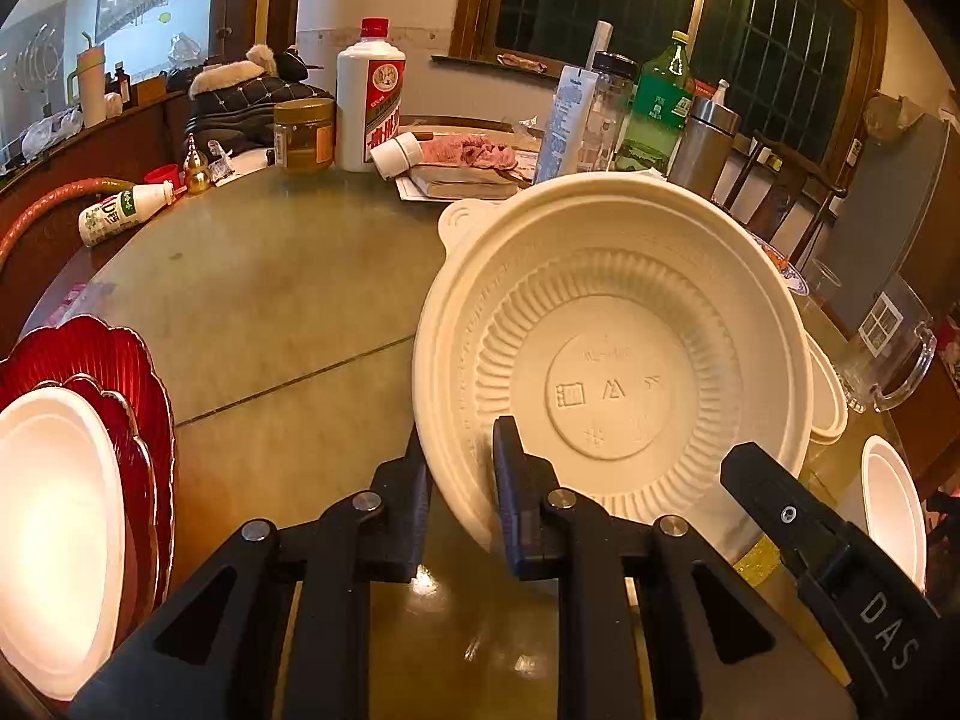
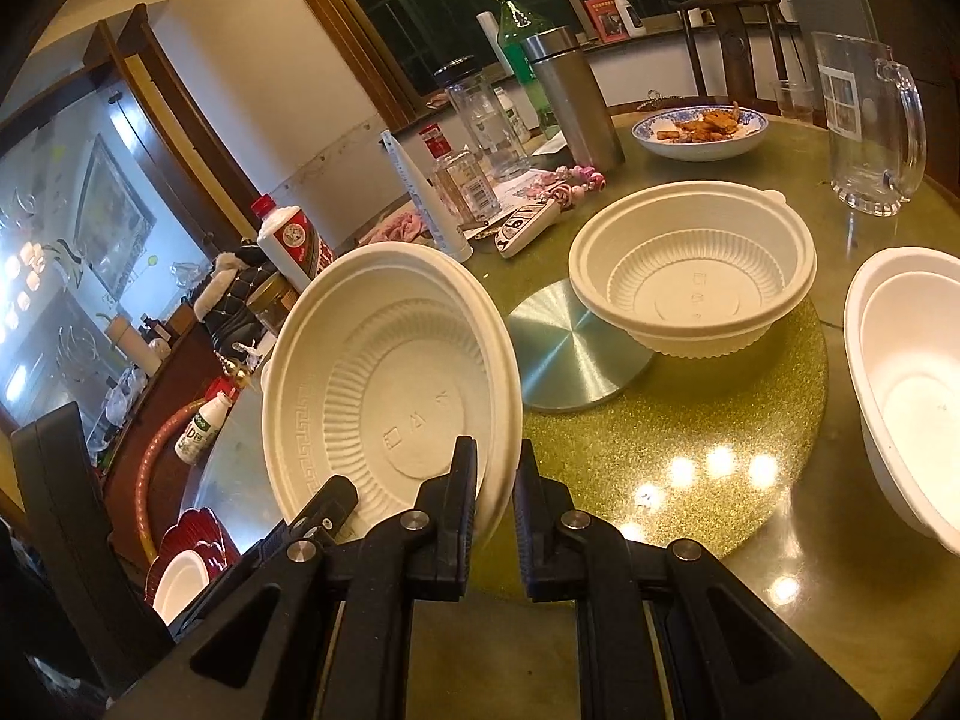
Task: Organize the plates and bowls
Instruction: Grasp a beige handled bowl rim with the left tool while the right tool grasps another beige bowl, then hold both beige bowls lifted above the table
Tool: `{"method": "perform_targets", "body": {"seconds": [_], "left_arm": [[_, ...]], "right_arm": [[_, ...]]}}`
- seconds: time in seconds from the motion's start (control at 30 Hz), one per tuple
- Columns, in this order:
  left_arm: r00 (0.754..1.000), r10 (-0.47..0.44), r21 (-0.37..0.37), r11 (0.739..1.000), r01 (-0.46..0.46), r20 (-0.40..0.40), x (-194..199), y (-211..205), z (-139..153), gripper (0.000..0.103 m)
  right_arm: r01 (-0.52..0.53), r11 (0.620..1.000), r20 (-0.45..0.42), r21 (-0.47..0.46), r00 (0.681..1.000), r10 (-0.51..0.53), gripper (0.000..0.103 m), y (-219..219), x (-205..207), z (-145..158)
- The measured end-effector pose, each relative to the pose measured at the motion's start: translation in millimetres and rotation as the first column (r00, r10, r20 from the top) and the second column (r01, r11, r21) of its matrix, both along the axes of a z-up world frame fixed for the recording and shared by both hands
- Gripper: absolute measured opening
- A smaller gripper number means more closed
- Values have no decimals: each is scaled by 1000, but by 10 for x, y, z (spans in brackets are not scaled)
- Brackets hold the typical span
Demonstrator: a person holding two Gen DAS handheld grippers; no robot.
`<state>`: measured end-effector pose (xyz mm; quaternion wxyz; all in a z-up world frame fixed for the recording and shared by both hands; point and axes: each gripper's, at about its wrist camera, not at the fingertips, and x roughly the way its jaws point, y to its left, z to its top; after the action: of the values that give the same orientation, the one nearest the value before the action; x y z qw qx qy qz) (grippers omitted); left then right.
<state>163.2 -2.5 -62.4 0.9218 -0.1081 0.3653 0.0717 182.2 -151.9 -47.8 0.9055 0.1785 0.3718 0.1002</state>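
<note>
The round table (image 2: 870, 570) has a glossy greenish top, with a glittery gold disc (image 2: 690, 438) and a brushed metal disc (image 2: 570, 354) at its middle. A stack of cream bowls (image 2: 696, 276) rests on those discs, nested white bowls (image 2: 912, 384) just beside. Red scalloped plates (image 1: 120, 408) under a white plate (image 1: 54, 528), a glass pitcher (image 2: 870, 120) and a blue-rimmed dish of food (image 2: 702, 132) also sit on it.

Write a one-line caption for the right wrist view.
Both grippers pinch a tilted cream bowl beside stacked cream bowls.
</note>
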Motion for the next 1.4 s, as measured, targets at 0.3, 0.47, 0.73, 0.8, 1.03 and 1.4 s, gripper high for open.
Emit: {"method": "perform_targets", "body": {"seconds": [0.3,0.47,0.73,0.8,1.03,1.4], "left_arm": [[1000,-2,7,1000,2,5,-15,-9,4,18],[1000,-2,7,1000,2,5,-11,-10,1,18],[1000,0,9,1000,0,2,-19,-23,-19,18],[1000,-3,15,1000,3,6,-24,-34,-13,18],[1000,-2,11,1000,2,4,-28,-38,4,18],[1000,-2,8,1000,2,2,-25,-34,3,18]], "right_arm": [[0,1000,6,-3,1000,0,11,8,-11,6],[-1,1000,5,-5,1000,1,11,9,-12,8],[-5,1000,0,-4,1000,5,11,1,-2,-6],[-2,1000,4,-5,1000,2,11,-6,-8,5],[-1,1000,7,-9,1000,1,11,2,-7,4],[-1,1000,6,-7,1000,1,11,2,-11,6]]}}
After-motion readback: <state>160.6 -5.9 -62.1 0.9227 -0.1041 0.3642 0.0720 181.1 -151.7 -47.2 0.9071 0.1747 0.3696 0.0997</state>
